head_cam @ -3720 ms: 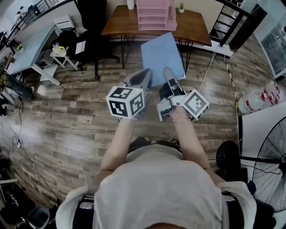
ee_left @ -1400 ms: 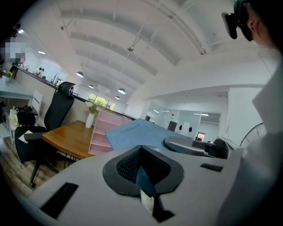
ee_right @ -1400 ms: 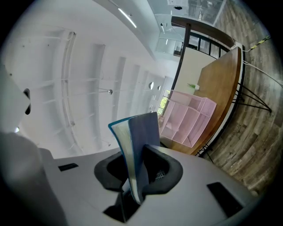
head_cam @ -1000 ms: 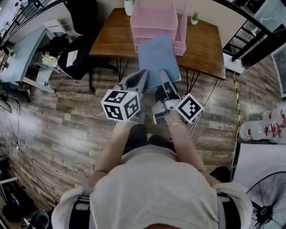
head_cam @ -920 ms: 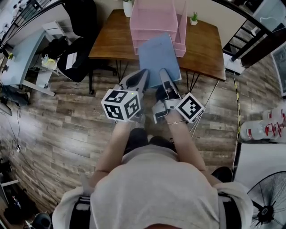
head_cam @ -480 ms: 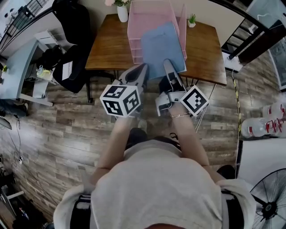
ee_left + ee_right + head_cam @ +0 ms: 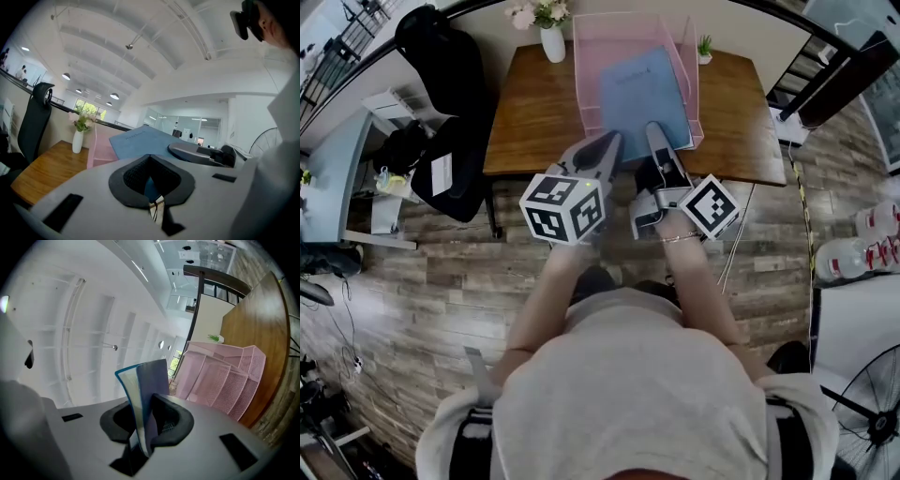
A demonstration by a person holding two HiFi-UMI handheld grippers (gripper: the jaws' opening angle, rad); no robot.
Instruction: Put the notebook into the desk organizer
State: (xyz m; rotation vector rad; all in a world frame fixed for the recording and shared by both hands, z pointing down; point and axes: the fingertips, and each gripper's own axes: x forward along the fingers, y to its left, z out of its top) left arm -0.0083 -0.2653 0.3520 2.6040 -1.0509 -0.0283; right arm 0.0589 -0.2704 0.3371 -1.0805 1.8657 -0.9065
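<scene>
A blue notebook (image 7: 642, 89) hangs flat over the pink mesh desk organizer (image 7: 623, 28) on the wooden desk (image 7: 534, 112). Both grippers hold its near edge. My left gripper (image 7: 602, 152) is shut on the near left corner, and blue cover shows between its pads in the left gripper view (image 7: 151, 185). My right gripper (image 7: 660, 142) is shut on the near right part, and the notebook (image 7: 147, 385) stands edge-on between its pads (image 7: 143, 427). The organizer's stacked trays (image 7: 225, 380) lie just ahead of the right gripper.
A white vase with flowers (image 7: 551, 39) stands at the desk's back left. A small potted plant (image 7: 704, 45) stands right of the organizer. A black chair (image 7: 441, 84) is left of the desk, and a fan (image 7: 872, 403) stands at the lower right. The floor is wood planks.
Both grippers have carried the notebook forward, from over the desk's front edge to over the organizer. The desk has drawn closer in the head view.
</scene>
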